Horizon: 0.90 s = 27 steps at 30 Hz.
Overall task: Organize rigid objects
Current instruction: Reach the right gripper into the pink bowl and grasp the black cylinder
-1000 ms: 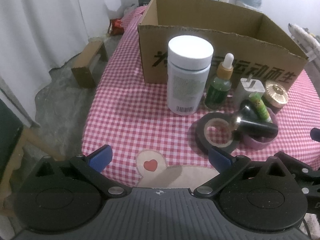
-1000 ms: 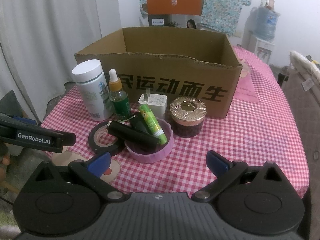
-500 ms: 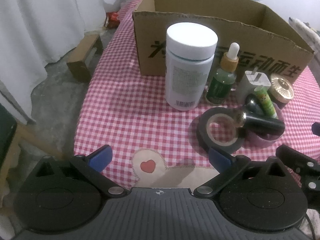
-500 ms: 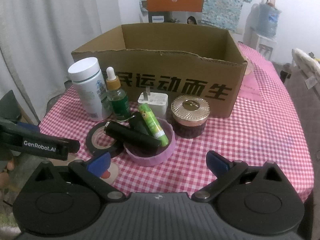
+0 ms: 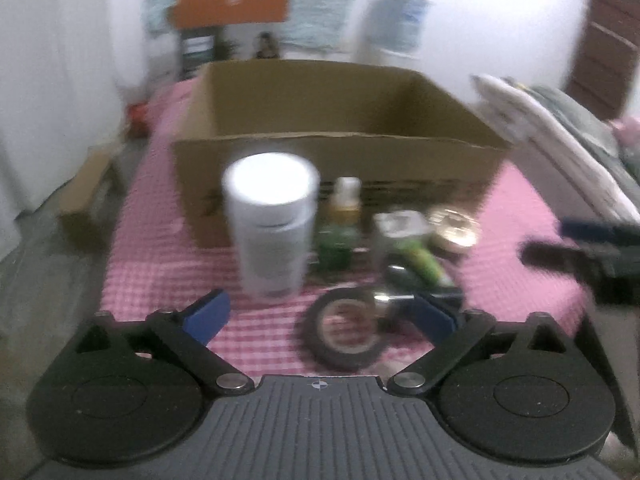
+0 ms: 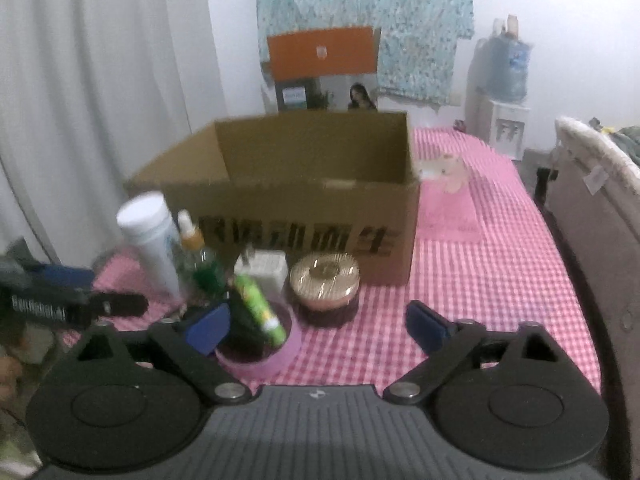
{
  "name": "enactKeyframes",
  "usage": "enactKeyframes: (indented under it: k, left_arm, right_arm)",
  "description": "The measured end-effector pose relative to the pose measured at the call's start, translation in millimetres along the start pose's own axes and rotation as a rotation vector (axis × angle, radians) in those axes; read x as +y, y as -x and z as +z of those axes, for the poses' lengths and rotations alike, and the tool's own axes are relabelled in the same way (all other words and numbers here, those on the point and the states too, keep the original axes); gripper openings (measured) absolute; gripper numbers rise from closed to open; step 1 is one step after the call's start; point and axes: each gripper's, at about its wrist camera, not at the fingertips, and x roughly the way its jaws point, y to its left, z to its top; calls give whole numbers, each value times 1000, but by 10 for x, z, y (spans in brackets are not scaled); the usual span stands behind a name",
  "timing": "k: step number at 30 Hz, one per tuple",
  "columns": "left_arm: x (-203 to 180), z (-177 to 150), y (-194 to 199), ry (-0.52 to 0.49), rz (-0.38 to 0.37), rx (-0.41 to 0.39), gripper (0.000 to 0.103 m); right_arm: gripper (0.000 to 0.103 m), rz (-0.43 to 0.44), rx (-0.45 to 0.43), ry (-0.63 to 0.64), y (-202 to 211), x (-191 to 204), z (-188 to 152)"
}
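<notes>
On checked table, before cardboard box [image 6: 288, 208]: white bottle [image 5: 272, 228], tape roll [image 5: 344, 336], gold-lidded jar [image 6: 324, 280], untouched. Both pairs of fingers [image 5: 208, 314] [image 6: 424, 326] newly narrowing from full spread, empty; first pickup seemingly beginning.

Both wrist views face cardboard box [image 5: 340, 148], tilted down.

matt brown cardboard box [image 6: 304, 216], checked cloth table cover [image 6: 500, 280], glossy gold jar lid [image 6: 324, 276], smooth white plastic bottle [image 5: 272, 224]

Bare checked cloth [image 6: 492, 292] right of cardboard box [image 6: 304, 216], crowded bottles [image 6: 152, 236] apparently blocking its front-left
</notes>
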Motion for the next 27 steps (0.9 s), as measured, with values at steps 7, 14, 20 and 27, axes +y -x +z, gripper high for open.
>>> enactKeyframes:
  k: [7, 14, 20, 27]
  left_arm:
    - [-351, 16, -48, -151, -151, 42, 73]
    - [-471, -43, -266, -206, -216, 123, 53]
    - [-451, -21, -484, -180, -235, 161, 48]
    - [-386, 25, -564, -126, -250, 158, 48]
  right_arm:
    - [59, 220, 98, -82, -204, -108, 243]
    - [38, 372, 232, -12, -513, 194, 200]
    - [36, 362, 329, 5, -722, 239, 186]
    - [35, 382, 418, -43, -878, 128, 229]
